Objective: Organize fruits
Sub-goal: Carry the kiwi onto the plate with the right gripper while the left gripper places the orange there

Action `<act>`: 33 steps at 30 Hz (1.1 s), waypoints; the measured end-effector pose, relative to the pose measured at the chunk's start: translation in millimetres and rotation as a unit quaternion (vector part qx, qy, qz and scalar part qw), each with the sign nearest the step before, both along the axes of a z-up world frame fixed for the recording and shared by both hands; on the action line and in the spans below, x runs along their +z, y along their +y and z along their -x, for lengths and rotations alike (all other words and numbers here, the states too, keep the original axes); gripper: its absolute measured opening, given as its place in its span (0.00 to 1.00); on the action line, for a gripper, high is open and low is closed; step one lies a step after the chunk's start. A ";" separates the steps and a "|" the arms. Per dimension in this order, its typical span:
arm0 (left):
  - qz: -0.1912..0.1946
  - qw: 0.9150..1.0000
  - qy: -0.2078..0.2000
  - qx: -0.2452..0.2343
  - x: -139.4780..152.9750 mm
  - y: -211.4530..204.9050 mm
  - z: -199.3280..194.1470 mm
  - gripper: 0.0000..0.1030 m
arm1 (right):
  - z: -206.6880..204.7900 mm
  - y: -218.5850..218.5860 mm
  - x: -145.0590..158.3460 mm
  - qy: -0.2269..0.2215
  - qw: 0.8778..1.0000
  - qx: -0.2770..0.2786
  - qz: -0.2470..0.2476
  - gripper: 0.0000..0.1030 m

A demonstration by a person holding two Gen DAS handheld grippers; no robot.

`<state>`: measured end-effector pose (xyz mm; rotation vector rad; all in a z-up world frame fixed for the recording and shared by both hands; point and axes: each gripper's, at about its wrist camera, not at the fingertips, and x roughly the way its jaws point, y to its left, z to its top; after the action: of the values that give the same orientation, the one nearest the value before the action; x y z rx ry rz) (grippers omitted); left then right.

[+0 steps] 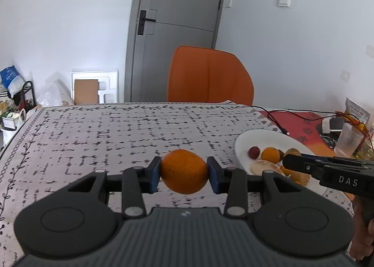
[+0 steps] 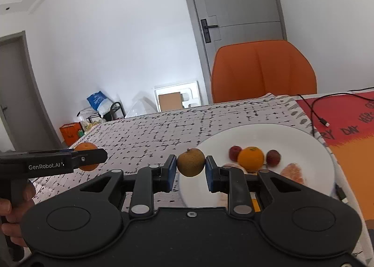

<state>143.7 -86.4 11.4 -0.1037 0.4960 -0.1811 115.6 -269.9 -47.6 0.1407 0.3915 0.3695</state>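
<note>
Fingers of our left gripper (image 1: pixel 184 174) pinch orange (image 1: pixel 184 171), lifted clear of table (image 1: pixel 116 131). Fingers of our right gripper (image 2: pixel 190 170) pinch brownish fruit (image 2: pixel 191 162) above near edge of plate (image 2: pixel 268 136). Beyond right fingers on plate we see small orange (image 2: pixel 250 158) between two red fruits (image 2: pixel 235 152), peeled segments (image 2: pixel 293 172) to right. Left gripper lies well left of right fingers.

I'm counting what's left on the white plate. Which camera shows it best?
The right wrist view: the white plate lies nearly whole, its fruit spread out. In the left wrist view the right tongs cover part of it at the frame's edge.
</note>
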 end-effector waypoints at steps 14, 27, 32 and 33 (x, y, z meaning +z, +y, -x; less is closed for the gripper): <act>-0.016 0.999 0.009 -0.031 -2.8 -39.5 -15.2 0.39 | -10.5 -43.0 -10.7 0.004 0.999 -0.041 -0.016 0.24; -0.025 0.998 0.017 -0.060 -7.0 -76.5 -31.3 0.39 | -31.9 -65.6 -13.3 0.013 0.999 -0.051 -0.015 0.29; -0.030 0.997 0.021 -0.068 -9.2 -86.9 -38.1 0.39 | -29.2 -74.4 -18.6 0.013 0.997 -0.071 -0.013 0.31; -0.031 0.997 0.022 -0.071 -9.7 -88.7 -38.8 0.39 | -26.9 -76.3 -19.5 0.013 0.997 -0.074 -0.014 0.31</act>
<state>182.5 -175.2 1.7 -0.0116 0.5520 -0.3023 142.5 -346.2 -67.1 0.2003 0.3999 0.2264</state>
